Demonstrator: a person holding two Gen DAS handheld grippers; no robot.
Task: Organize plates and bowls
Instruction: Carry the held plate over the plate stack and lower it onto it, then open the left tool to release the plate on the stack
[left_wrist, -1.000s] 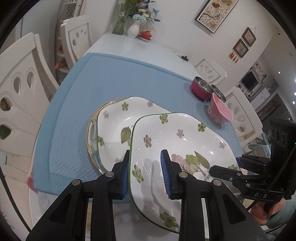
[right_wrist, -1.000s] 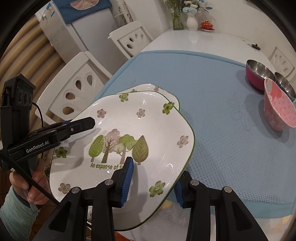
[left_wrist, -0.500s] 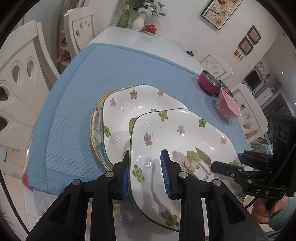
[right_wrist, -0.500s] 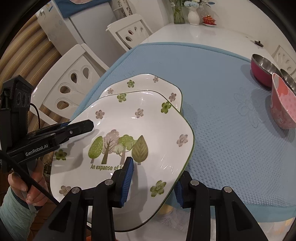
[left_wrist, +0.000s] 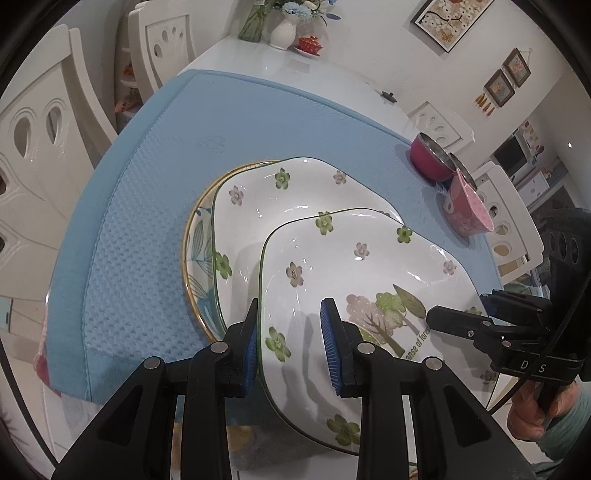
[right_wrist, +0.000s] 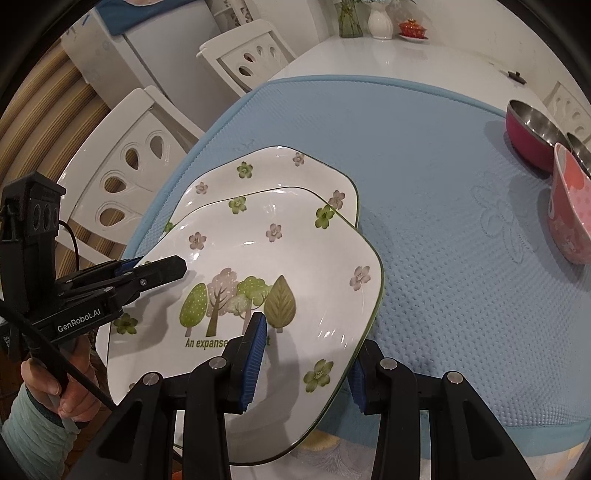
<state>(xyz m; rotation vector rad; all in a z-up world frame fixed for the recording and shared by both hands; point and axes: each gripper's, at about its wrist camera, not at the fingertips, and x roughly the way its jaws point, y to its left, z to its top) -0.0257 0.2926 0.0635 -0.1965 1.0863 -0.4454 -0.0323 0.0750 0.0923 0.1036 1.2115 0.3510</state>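
Observation:
A white square plate with printed trees and flowers (left_wrist: 354, 266) (right_wrist: 273, 258) is held in the air by both grippers. My left gripper (left_wrist: 291, 343) is shut on its left rim. My right gripper (right_wrist: 306, 358) is shut on its near right rim. Under it, a second white flowered plate (left_wrist: 280, 203) (right_wrist: 280, 166) lies on a gold-rimmed leaf-pattern plate (left_wrist: 195, 251) on the blue mat (left_wrist: 155, 184). The held plate overlaps the stack and hangs over the table's near edge.
A magenta steel bowl (left_wrist: 428, 155) (right_wrist: 532, 129), a second steel bowl behind it and a pink bowl (left_wrist: 465, 210) (right_wrist: 569, 214) stand at the mat's right. White chairs (right_wrist: 136, 147) line the left side. A vase and small red pot (left_wrist: 291, 26) stand at the table's far end.
Both grippers have carried the tree plate back toward me, so more of the flowered plate beneath is uncovered. Both grips are unchanged.

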